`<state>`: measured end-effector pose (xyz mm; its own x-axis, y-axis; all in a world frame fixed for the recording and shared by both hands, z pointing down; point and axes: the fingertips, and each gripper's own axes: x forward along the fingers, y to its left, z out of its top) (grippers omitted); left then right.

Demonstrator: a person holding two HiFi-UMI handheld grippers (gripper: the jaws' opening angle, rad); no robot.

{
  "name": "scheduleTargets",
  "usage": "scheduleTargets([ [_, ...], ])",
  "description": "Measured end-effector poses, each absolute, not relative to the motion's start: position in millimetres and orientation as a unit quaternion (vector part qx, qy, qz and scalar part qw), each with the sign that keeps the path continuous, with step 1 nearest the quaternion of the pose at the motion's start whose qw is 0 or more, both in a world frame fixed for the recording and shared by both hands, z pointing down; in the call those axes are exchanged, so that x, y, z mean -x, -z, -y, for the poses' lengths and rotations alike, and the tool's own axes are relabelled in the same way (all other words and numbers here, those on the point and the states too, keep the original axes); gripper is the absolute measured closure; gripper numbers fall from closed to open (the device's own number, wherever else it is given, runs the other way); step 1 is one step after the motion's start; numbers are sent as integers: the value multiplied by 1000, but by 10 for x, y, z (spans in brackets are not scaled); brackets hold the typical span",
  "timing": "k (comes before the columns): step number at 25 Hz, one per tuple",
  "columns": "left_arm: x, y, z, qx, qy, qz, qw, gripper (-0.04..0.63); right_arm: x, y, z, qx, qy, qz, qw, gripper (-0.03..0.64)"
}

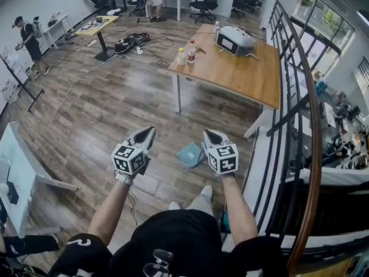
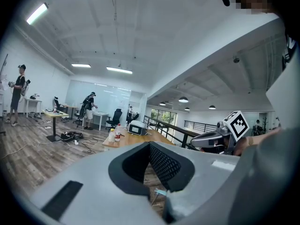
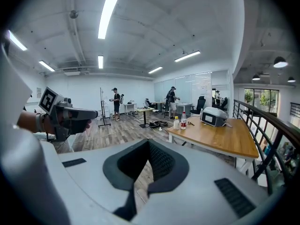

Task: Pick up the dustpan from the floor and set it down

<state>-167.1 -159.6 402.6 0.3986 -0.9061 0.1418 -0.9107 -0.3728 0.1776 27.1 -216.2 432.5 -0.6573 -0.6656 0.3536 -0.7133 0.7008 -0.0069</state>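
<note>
The teal dustpan (image 1: pixel 189 154) lies flat on the wooden floor, just in front of the person's feet. Both grippers are held up in the air above it, side by side and pointing forward. My left gripper (image 1: pixel 149 131) hangs to the dustpan's left and my right gripper (image 1: pixel 207 133) to its right; neither touches it. In the left gripper view the left gripper (image 2: pixel 150 144) has its jaws closed tip to tip with nothing between them. The right gripper (image 3: pixel 149 142) looks the same in its own view, shut and empty.
A wooden table (image 1: pixel 242 77) with bottles (image 1: pixel 185 55) and a grey-white device (image 1: pixel 235 39) stands ahead. A dark railing (image 1: pixel 300 103) runs along the right. A white table (image 1: pixel 20 154) is at the left. Cables (image 1: pixel 135 42) lie on the floor; people stand far off.
</note>
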Motion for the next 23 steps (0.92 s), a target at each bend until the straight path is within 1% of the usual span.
scheduleTargets([
  [23, 1746, -4122, 1678, -823, -9, 553, 128, 597, -292, -4437, 2248, -385, -83, 904, 164, 621],
])
